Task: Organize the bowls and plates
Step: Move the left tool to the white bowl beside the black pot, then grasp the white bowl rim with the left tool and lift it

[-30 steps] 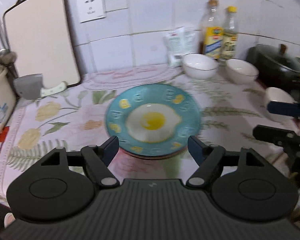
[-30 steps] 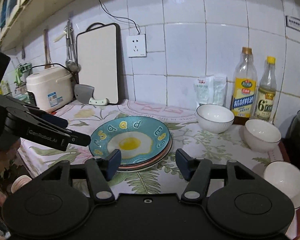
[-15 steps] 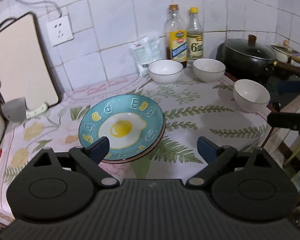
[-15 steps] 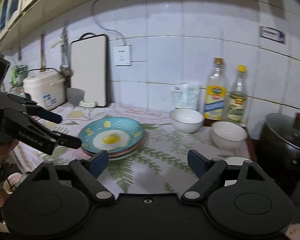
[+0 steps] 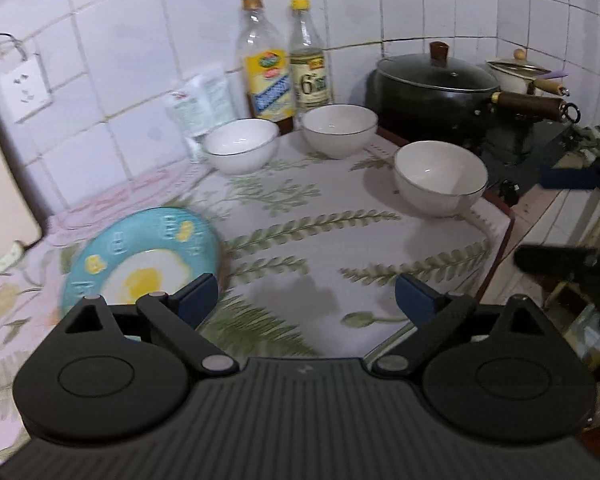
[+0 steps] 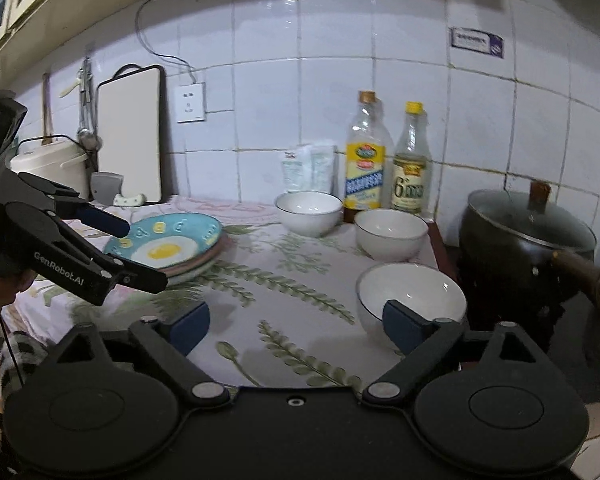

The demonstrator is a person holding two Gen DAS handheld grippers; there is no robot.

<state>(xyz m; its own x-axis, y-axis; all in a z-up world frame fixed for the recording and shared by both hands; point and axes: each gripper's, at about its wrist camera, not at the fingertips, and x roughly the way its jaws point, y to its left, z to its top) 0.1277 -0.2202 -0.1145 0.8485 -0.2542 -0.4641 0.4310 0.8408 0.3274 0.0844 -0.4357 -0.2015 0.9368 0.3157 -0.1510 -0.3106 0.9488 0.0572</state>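
— Both sets of jaws are spread wide, nothing between them. See the left gripper (image 5: pixel 306 294)? It hangs over the flowered cloth (image 5: pixel 340 240), gripping nothing.

— And the right gripper (image 6: pixel 296 322)?

— Same, gaping. Its right finger (image 6: pixel 406 326) sits in front of the nearest bowl (image 6: pixel 412 294), but I can't tell if it touches.

— Where are the plates?

— Stacked at the left of the counter. A blue plate (image 6: pixel 168 240) with a fried-egg picture lies on top, and edges of others show beneath it. From the left gripper's own camera that plate (image 5: pixel 140 256) is just ahead of its left finger (image 5: pixel 196 298).

— And the bowls?

— Three white ones, apart from one another. Two stand near the wall: one bowl (image 5: pixel 242 146) in front of the packet (image 5: pixel 202 104), the next bowl (image 5: pixel 340 130) by the bottles. The third (image 5: pixel 440 176) stands closer to the counter's right edge, near the black lidded pot (image 5: pixel 436 92).

— What else?

— An oil bottle (image 6: pixel 366 160) and a vinegar bottle (image 6: pixel 410 166) against the tiles, a cutting board (image 6: pixel 130 136) leaning at the left beside a rice cooker (image 6: pixel 50 164).
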